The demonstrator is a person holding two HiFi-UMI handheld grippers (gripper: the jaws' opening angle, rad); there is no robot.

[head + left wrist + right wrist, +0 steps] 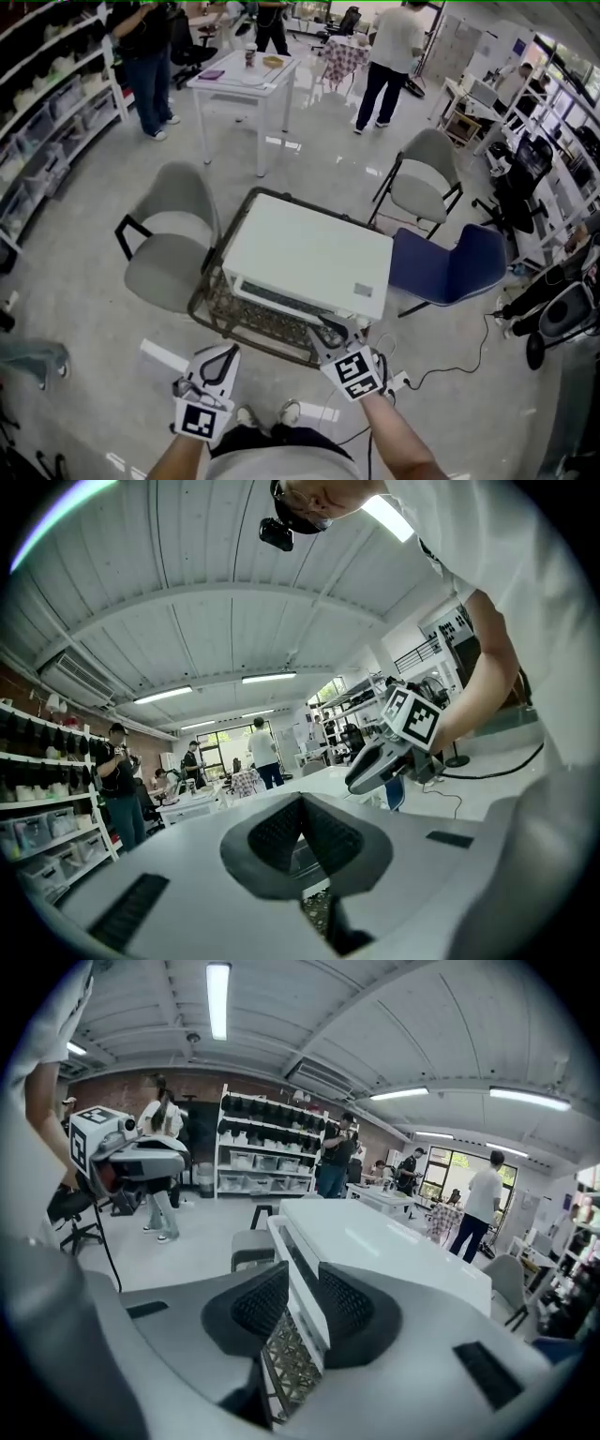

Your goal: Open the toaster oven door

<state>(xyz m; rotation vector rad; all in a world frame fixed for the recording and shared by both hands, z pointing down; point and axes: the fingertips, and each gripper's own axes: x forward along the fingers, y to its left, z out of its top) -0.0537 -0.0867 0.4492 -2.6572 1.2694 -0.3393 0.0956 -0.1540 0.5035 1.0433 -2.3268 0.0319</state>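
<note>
The white toaster oven (309, 258) stands on a low wicker table (234, 319) just in front of me, with its door at the near side. My right gripper (328, 339) is at the oven's front right corner. In the right gripper view this gripper (305, 1307) has its jaws apart, and the white upper edge of the oven's front (302, 1279) runs between the dark pads (258, 1302); I see no pressing. My left gripper (220, 361) hangs lower at the left, short of the table. Its jaws (302, 803) meet at the tips with nothing in them.
A grey chair (173, 244) stands left of the table, another grey chair (427, 183) behind it at the right, and a blue chair (450, 267) close at the right. A cable and power strip (403, 380) lie on the floor. People stand near a white table (244, 80) farther back.
</note>
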